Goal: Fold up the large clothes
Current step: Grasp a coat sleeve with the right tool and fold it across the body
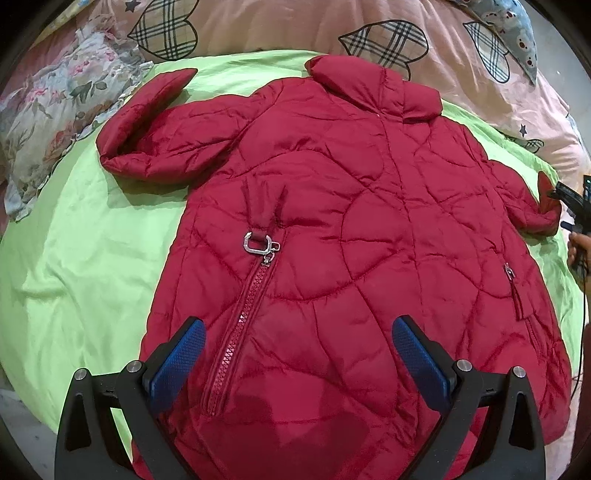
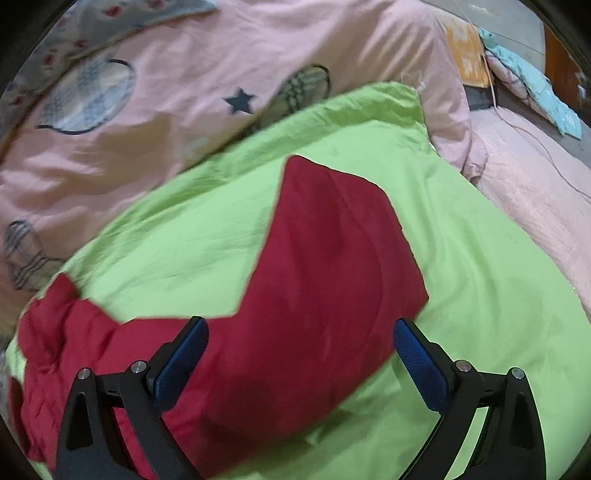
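Bed: you are working over a lime-green sheet [image 1: 92, 236] spread on a bed, with a pink quilt [image 1: 258, 26] printed with plaid hearts beyond it and a floral pillow [image 1: 48, 122] at the far left.
Jacket: one red quilted jacket [image 1: 351, 221] lies flat and front-up on the green sheet, collar [image 1: 369, 88] away from you, hem toward you; nothing is folded yet, by the look of it.
Long axis: the body runs from hem to collar, straight ahead of your left gripper [image 1: 299, 350].
Left sleeve side: at the picture's left, one sleeve [image 1: 147, 136] is bent, its cuff turned back toward the collar end.
Left jaws: released and spread wide, hovering over the hem with the zipper [image 1: 243, 328] just inside the left pad; no cloth is between the pads.
Right sleeve side: the other sleeve [image 2: 332, 266] stretches away from your right gripper [image 2: 301, 354], angled up and slightly left in the right wrist view, which is blurred.
Right jaws: standing wide, straddling the sleeve near its shoulder end, not pressing on it.
Nearer hand: your right hand sits by that sleeve, so I judge it the one to carry it across the chest.
Count: one jacket, two sleeves, two pocket zippers, one metal ring pull [image 1: 260, 243], two grippers.
Risk: the puffy fill may spring a fold back open.
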Demonstrator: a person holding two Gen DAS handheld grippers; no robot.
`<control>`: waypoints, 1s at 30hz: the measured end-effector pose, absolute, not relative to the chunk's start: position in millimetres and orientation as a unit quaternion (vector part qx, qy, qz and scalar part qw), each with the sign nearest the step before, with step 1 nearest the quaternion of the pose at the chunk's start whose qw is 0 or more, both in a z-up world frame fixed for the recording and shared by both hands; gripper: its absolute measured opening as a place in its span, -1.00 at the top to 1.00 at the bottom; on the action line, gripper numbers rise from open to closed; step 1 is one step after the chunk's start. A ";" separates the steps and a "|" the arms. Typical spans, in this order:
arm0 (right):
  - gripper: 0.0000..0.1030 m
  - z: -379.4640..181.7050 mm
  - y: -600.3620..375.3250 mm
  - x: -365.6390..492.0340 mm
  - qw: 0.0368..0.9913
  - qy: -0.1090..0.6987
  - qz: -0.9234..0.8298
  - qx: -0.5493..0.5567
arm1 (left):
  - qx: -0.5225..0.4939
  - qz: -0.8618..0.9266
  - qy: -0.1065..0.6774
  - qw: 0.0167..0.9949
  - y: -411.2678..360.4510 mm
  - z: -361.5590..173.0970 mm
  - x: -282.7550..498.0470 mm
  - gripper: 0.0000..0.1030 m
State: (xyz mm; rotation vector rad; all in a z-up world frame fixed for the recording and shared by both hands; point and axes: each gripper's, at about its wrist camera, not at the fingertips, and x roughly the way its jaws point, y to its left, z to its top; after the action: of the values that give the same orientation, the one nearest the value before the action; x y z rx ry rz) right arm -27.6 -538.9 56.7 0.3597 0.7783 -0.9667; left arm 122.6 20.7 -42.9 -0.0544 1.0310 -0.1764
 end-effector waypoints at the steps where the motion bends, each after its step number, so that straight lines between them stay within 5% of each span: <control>1: -0.68 52.9 -545.1 -26.7 0.795 0.365 -0.453 0.171 | -0.023 -0.082 0.492 0.866 20.1 -43.9 123.3 -0.98; 4: -0.09 46.3 -553.3 -30.0 0.795 0.364 -0.448 0.188 | -0.018 -0.079 0.494 0.866 18.8 -47.7 124.8 -0.97; 6: 0.47 48.4 -545.6 -31.9 0.801 0.360 -0.441 0.187 | -0.021 -0.080 0.497 0.864 18.5 -50.7 126.7 -0.98; 9: 0.70 54.8 -524.5 -31.4 0.822 0.349 -0.416 0.172 | -0.023 -0.083 0.501 0.861 18.0 -54.0 128.6 -0.97; 21: 0.74 62.8 -359.1 13.0 0.913 0.329 -0.205 0.125 | -0.037 -0.096 0.504 0.858 20.0 -56.9 129.7 -0.97; 30: 0.74 -17.5 -242.4 69.9 0.900 0.428 -0.066 0.055 | -0.085 -0.135 0.510 0.846 38.0 -56.3 146.2 -0.98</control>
State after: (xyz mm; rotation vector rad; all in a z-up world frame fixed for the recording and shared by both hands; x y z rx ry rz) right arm 69.9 -242.4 -17.5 0.1138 0.8866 -0.1367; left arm 146.2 38.0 -56.3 -0.1794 1.0749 -0.2838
